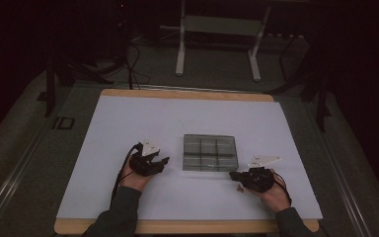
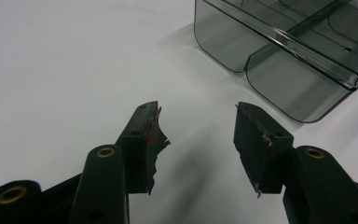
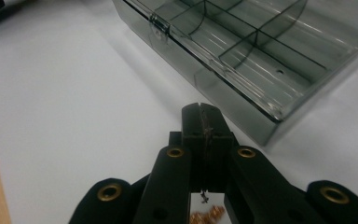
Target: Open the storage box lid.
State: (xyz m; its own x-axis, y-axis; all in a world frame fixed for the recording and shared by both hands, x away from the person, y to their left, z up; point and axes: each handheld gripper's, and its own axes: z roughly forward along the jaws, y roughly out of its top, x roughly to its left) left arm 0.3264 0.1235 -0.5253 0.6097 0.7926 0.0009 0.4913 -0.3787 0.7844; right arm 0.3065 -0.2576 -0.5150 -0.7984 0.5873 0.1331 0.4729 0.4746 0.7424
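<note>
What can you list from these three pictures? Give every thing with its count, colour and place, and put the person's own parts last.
Compartment box: one, clear smoky grey, divided inside, lid shut, middle of the sheet between the grippers.
Small coppery bits: a little heap, orange-brown, on the sheet under the right gripper.
Sheet: one, white, covering the table top.
Table: one, light wood edge showing round the sheet.
Metal stand: one, white-grey, on the floor beyond the table.
Left gripper: one, black, jaws open, left of the box.
Right gripper: one, black, jaws shut, right of the box.
Hands: two, dark sleeves, at the near edge.
</note>
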